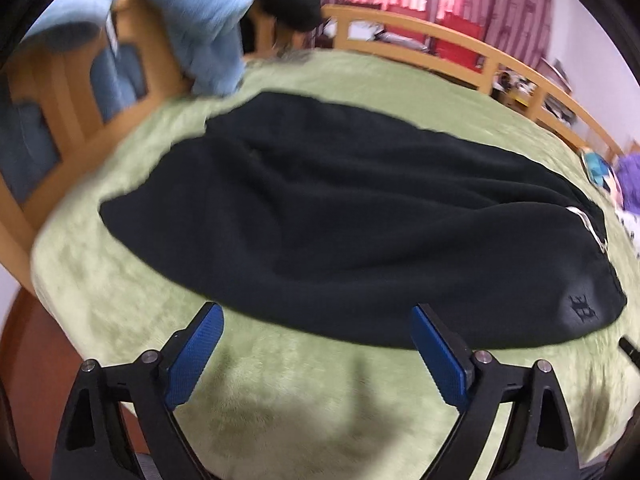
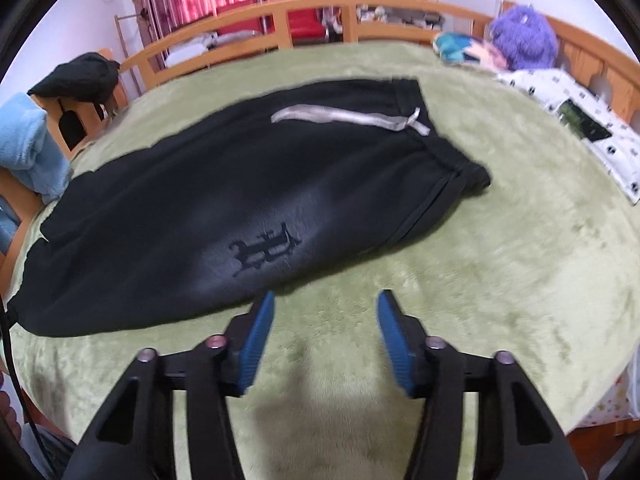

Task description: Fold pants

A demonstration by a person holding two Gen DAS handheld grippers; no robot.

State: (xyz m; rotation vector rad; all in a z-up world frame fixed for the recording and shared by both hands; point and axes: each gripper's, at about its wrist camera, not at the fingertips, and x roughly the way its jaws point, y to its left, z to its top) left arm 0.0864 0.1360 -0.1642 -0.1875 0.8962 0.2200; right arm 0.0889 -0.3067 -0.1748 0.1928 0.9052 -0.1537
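Black pants [image 1: 340, 216] lie folded lengthwise on a green blanket [image 1: 300, 392], legs to the left, waistband to the right. In the right wrist view the pants [image 2: 224, 208] show a grey drawstring [image 2: 340, 118] near the waistband and an embroidered logo [image 2: 266, 250]. My left gripper [image 1: 316, 316] is open and empty, just above the blanket at the pants' near edge. My right gripper [image 2: 326, 304] is open and empty, near the pants' near edge by the logo.
A wooden bed rail [image 2: 280, 20] runs round the far side. Blue cloth [image 1: 192, 20] and a dark garment [image 2: 78, 76] hang on the left rail. A purple plush toy [image 2: 524, 36] and a patterned white pillow [image 2: 580, 120] lie at the right.
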